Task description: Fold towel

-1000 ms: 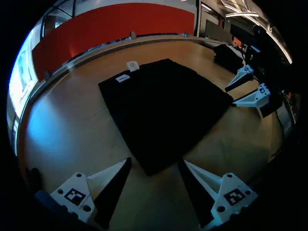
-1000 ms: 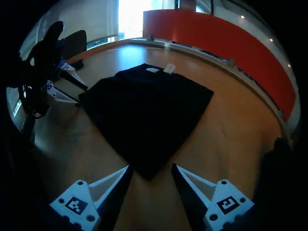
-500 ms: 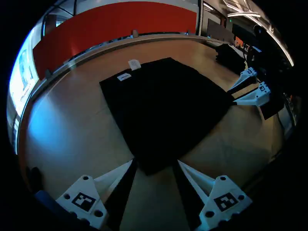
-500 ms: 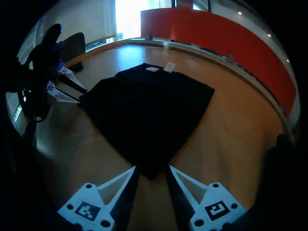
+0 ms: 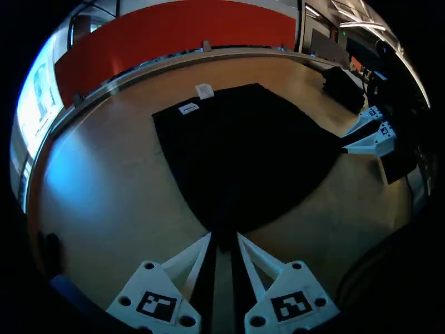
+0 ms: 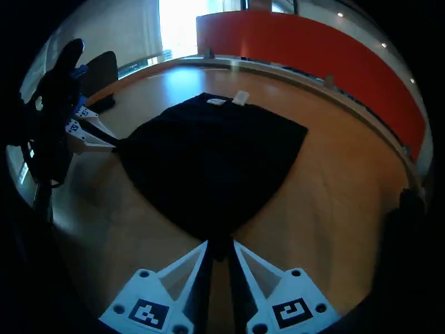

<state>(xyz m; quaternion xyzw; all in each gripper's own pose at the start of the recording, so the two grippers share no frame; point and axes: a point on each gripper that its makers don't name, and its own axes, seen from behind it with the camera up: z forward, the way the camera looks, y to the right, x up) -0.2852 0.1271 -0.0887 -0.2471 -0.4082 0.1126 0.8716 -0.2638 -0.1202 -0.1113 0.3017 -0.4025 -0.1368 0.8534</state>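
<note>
Left gripper view shows our left gripper low over the surface, clenched on one corner of the black towel. Our right gripper pinches a neighbouring corner likewise. The towel lies spread across the surface's middle, with two white tags at its far edge. A dark pile sits toward the surface's far edge, with a red wall behind.

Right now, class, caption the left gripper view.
Left gripper and right gripper pinch corners of the black towel on a table.
</note>
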